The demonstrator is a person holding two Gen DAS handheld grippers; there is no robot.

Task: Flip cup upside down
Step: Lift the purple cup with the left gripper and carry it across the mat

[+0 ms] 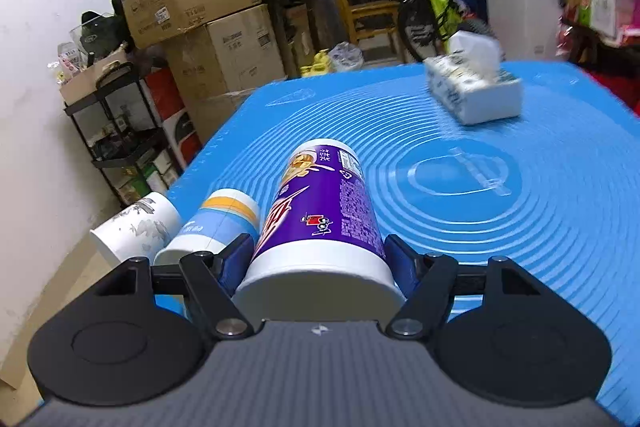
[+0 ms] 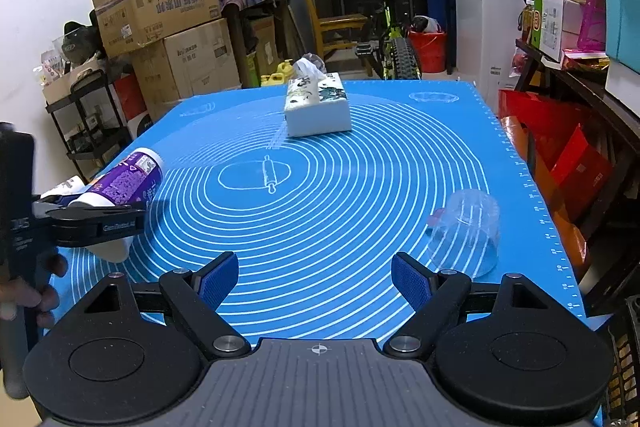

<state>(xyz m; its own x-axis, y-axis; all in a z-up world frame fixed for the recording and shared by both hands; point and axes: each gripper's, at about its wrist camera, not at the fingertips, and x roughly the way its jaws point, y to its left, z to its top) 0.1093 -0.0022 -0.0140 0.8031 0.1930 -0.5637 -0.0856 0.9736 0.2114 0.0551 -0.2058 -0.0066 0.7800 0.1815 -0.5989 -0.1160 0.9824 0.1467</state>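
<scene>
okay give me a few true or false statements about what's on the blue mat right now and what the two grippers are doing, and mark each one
1. The left gripper is closed on the purple cup. True.
2. The purple cup stands upright on the blue mat. False: it is tipped over sideways in the grip.
3. The right gripper holds the clear cup. False: its jaws are open and empty, with the clear cup off to their right.
4. A tissue box sits on the far part of the mat. True.
5. The clear cup lies on its side. False: it stands mouth down.
</scene>
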